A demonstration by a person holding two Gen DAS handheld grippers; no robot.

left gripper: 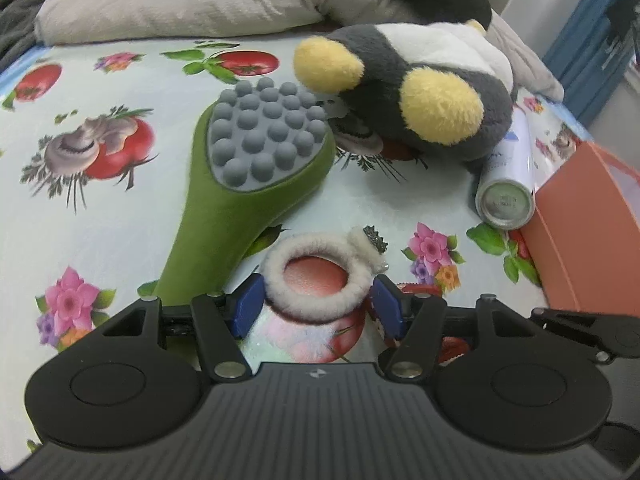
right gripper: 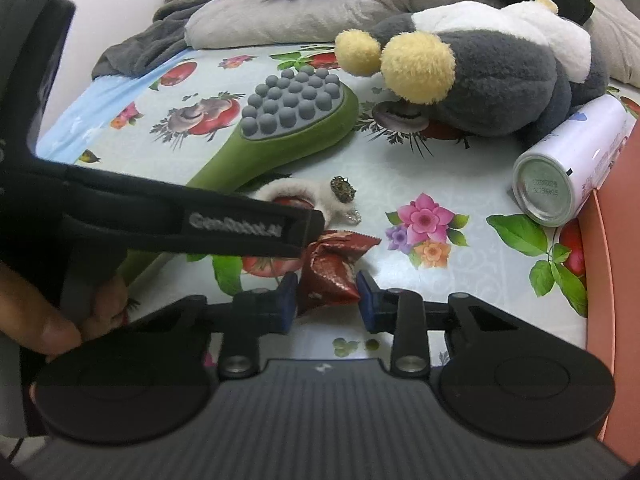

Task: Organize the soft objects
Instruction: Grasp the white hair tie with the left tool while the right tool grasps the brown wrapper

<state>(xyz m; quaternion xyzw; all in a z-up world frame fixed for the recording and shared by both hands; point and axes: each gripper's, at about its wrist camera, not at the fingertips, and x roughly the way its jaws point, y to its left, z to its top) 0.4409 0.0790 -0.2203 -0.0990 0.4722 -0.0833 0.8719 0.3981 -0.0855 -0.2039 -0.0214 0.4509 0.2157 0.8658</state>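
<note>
A white fuzzy hair tie (left gripper: 316, 276) with a dark ornament lies on the floral cloth. My left gripper (left gripper: 316, 306) is open, its blue pads on either side of the tie's near edge. In the right wrist view the hair tie (right gripper: 298, 196) lies half hidden behind the left gripper's body (right gripper: 192, 216). My right gripper (right gripper: 326, 300) is open around a crumpled red foil packet (right gripper: 334, 266). A grey, white and yellow plush toy (left gripper: 420, 92) lies at the back right and also shows in the right wrist view (right gripper: 480, 72).
A green massager with grey knobs (left gripper: 248, 168) lies left of the tie. A white spray can (left gripper: 510, 176) lies on its side by an orange box (left gripper: 580, 232) at the right. Grey pillows (left gripper: 180, 4) and dark clothes lie at the back.
</note>
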